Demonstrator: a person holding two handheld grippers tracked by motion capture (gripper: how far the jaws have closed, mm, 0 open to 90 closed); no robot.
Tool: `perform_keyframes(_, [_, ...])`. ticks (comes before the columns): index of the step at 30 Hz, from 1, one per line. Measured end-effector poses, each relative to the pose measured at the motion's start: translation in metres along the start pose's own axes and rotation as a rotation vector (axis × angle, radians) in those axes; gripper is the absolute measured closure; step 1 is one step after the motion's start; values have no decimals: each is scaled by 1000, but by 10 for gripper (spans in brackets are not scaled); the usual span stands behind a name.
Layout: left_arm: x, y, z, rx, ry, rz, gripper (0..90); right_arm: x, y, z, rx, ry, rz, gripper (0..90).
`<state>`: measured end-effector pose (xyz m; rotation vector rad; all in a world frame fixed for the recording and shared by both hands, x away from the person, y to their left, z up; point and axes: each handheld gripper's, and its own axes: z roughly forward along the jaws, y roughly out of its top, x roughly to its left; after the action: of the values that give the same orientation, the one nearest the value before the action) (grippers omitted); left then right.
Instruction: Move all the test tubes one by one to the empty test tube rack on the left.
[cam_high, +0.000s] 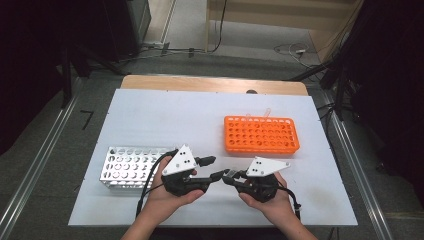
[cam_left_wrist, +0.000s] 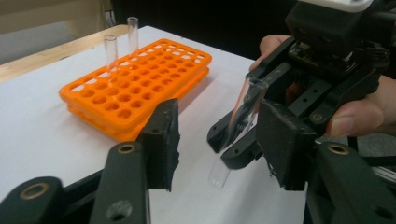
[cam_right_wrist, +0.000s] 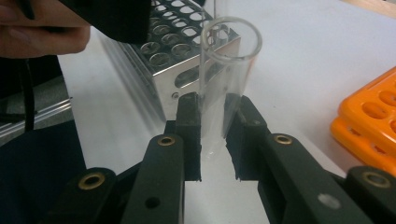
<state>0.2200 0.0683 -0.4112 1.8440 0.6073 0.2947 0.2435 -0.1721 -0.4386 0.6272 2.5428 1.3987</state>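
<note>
clearly a hand-over was in progress. the right gripper (cam_right_wrist: 212, 135) was pinching 1 clear glass tube (cam_right_wrist: 224, 84) near its lower half, pads tight on the glass, so the open mouth rose free above the jaws. in the left gripper view that tube (cam_left_wrist: 238, 130) hung tilted, rounded bottom down, above the white table (cam_left_wrist: 42, 135) and between the pads of the left gripper (cam_left_wrist: 224, 140). those jaws stood part spread, 1 pad at about 9 o'clock of the tube and the other at about 3 o'clock; neither pad seemed to press the glass yet. the tilt and the bare length of glass probably served to give the left gripper room to take hold.

from the high view, the left gripper (cam_high: 214, 167) and right gripper (cam_high: 231, 175) met nose to nose near the table's front edge, with the tube between them.

the count: 2 racks, 1 orange (cam_high: 261, 134) at about 1 o'clock from the grippers and 1 metal (cam_high: 127, 167) at about 9 o'clock. 2 more tubes (cam_left_wrist: 110, 51) stood upright in the orange rack's far corner, so 3 tubes in all. the metal rack's holes looked empty, which suggested the held tube was travelling from orange to metal.
</note>
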Motion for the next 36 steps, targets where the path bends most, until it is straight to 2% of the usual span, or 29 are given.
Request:
perform_keyframes(6, [-6,0,6,-3,-43,11,559,6,1,4,11,18,-13,739])
perform_keyframes(10, [-9,-1,10,13,-62,25,599,9,3,5,13,27,-21,739])
perform_keyframes(20, [-16,-2,15,16,-63,57,726,16,6,7,18,50,-43,739])
perform_keyframes(36, [-17,-2,15,16,-23,86,761,14,6,7,21,63,-20,738])
